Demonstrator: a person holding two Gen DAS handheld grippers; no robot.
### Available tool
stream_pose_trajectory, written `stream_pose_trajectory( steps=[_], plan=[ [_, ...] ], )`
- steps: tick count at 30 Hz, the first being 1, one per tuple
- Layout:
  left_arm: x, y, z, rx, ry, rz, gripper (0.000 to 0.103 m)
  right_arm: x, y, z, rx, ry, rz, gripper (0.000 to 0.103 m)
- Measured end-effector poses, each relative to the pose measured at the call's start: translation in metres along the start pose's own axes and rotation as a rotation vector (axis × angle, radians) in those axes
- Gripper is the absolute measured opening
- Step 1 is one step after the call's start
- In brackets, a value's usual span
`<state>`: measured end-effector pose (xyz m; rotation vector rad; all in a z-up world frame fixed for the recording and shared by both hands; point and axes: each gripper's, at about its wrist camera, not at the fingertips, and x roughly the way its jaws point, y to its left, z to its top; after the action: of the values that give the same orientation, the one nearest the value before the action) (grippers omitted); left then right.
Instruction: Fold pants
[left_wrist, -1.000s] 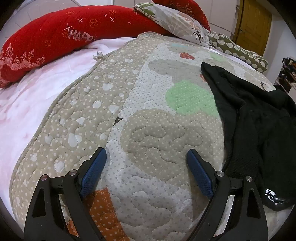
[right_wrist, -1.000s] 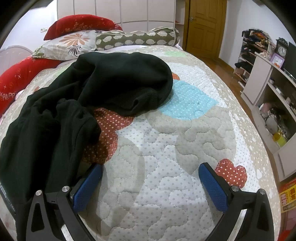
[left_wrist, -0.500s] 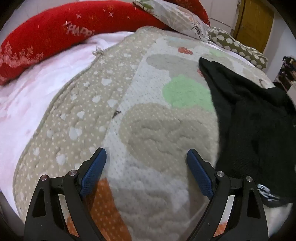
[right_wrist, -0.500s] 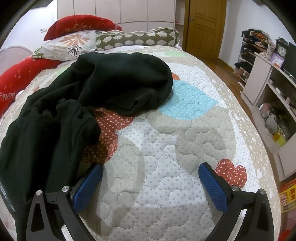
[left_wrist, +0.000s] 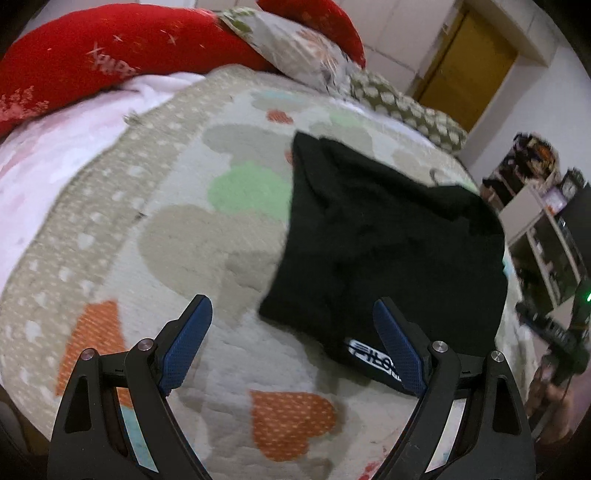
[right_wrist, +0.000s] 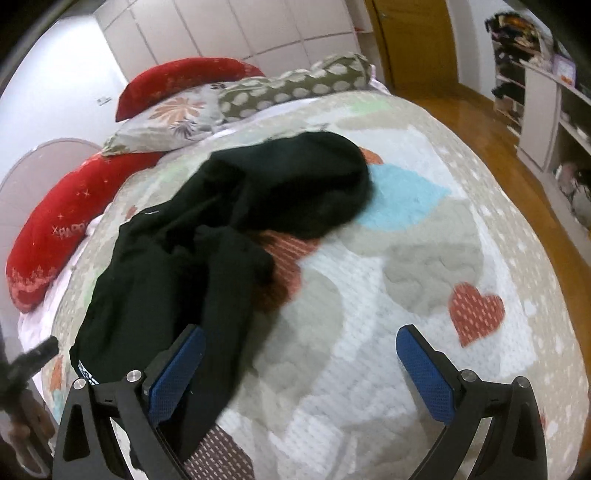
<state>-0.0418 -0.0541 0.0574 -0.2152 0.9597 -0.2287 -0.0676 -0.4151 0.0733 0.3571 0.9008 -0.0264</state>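
The black pants (left_wrist: 388, 240) lie crumpled on the quilted bed, with a white logo near the front edge (left_wrist: 369, 360). My left gripper (left_wrist: 291, 332) is open and empty above the quilt, its right finger over the pants' near corner. In the right wrist view the pants (right_wrist: 229, 229) sprawl in a loose heap across the left and middle. My right gripper (right_wrist: 299, 362) is open and empty, its left finger over the pants' near end.
The quilt (right_wrist: 424, 258) with heart patches covers the bed. Red pillows (left_wrist: 92, 55) and patterned pillows (right_wrist: 288, 88) lie at the head. A door (left_wrist: 465, 70), shelves (right_wrist: 554, 110) and wooden floor (right_wrist: 498, 147) are on the right side.
Both grippers have risen and pulled back from the bed. The left view has swung right, so the pants now sit between its fingers. The pants have not moved.
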Motion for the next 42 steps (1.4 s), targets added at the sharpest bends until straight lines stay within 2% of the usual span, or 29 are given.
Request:
stream_pose_trajectory(
  steps=[5, 7, 8, 9, 10, 11, 14, 20, 22, 24, 25, 26, 27, 28, 29, 32, 34, 36, 37, 38, 40, 42],
  plan=[
    [0.019, -0.016, -0.008, 0.026, 0.032, 0.008, 0.089, 0.027, 0.012, 0.012, -0.01, 0.031, 0.055, 0.101],
    [0.029, -0.017, -0.009, 0.034, 0.046, 0.017, 0.089, 0.039, 0.014, 0.013, 0.016, 0.026, 0.128, 0.09],
    [0.033, -0.018, -0.01, 0.038, 0.054, 0.021, 0.089, 0.042, 0.016, 0.013, 0.024, 0.007, 0.156, 0.074],
    [0.037, -0.019, -0.011, 0.04, 0.066, 0.022, 0.089, 0.045, 0.02, 0.014, 0.02, -0.014, 0.177, 0.042],
    [0.04, -0.021, -0.012, 0.043, 0.075, 0.024, 0.089, 0.048, 0.024, 0.014, 0.014, -0.016, 0.193, 0.027],
    [0.042, -0.023, -0.013, 0.049, 0.077, 0.031, 0.089, 0.053, 0.027, 0.016, 0.017, -0.002, 0.196, 0.017],
    [0.041, -0.025, -0.015, 0.068, 0.07, 0.041, 0.089, 0.038, 0.026, 0.014, 0.031, -0.039, 0.216, 0.008],
    [0.039, -0.024, -0.017, 0.05, 0.07, 0.025, 0.089, -0.059, -0.004, 0.004, 0.03, -0.226, 0.136, 0.006],
    [0.039, -0.026, -0.019, 0.044, 0.071, 0.016, 0.089, -0.072, -0.016, 0.003, 0.041, -0.213, 0.128, 0.006],
    [0.04, -0.028, -0.019, 0.05, 0.072, 0.019, 0.089, -0.067, -0.016, 0.004, 0.031, -0.165, 0.118, 0.009],
    [0.04, -0.029, -0.02, 0.052, 0.07, 0.023, 0.089, -0.058, -0.011, 0.004, 0.024, -0.131, 0.112, 0.013],
    [0.04, -0.03, -0.02, 0.051, 0.068, 0.025, 0.089, -0.05, -0.006, 0.004, 0.023, -0.11, 0.116, 0.033],
    [0.04, -0.031, -0.021, 0.05, 0.066, 0.025, 0.089, -0.042, -0.003, 0.003, 0.024, -0.089, 0.138, 0.063],
    [0.04, -0.031, -0.021, 0.051, 0.067, 0.025, 0.089, -0.031, 0.001, 0.003, 0.023, -0.074, 0.172, 0.076],
    [0.04, -0.031, -0.021, 0.053, 0.069, 0.025, 0.089, -0.019, 0.007, 0.004, 0.027, -0.062, 0.191, 0.083],
    [0.041, -0.03, -0.019, 0.059, 0.072, 0.028, 0.089, 0.016, 0.02, 0.01, 0.027, -0.029, 0.2, 0.083],
    [0.042, -0.028, -0.017, 0.05, 0.072, 0.03, 0.089, 0.037, 0.025, 0.015, 0.037, -0.012, 0.229, 0.071],
    [0.045, -0.027, -0.015, 0.043, 0.071, 0.031, 0.089, 0.056, 0.033, 0.018, 0.034, 0.008, 0.253, 0.016],
    [0.046, -0.027, -0.015, 0.044, 0.071, 0.034, 0.089, 0.063, 0.036, 0.019, 0.03, 0.018, 0.248, 0.008],
    [0.047, -0.028, -0.015, 0.049, 0.07, 0.04, 0.089, 0.065, 0.038, 0.018, 0.033, 0.017, 0.255, 0.006],
    [0.047, -0.03, -0.015, 0.064, 0.071, 0.043, 0.089, 0.052, 0.036, 0.018, 0.038, -0.015, 0.287, 0.004],
    [0.046, -0.028, -0.015, 0.062, 0.073, 0.033, 0.089, 0.023, 0.03, 0.018, 0.024, -0.081, 0.282, 0.003]
  ],
)
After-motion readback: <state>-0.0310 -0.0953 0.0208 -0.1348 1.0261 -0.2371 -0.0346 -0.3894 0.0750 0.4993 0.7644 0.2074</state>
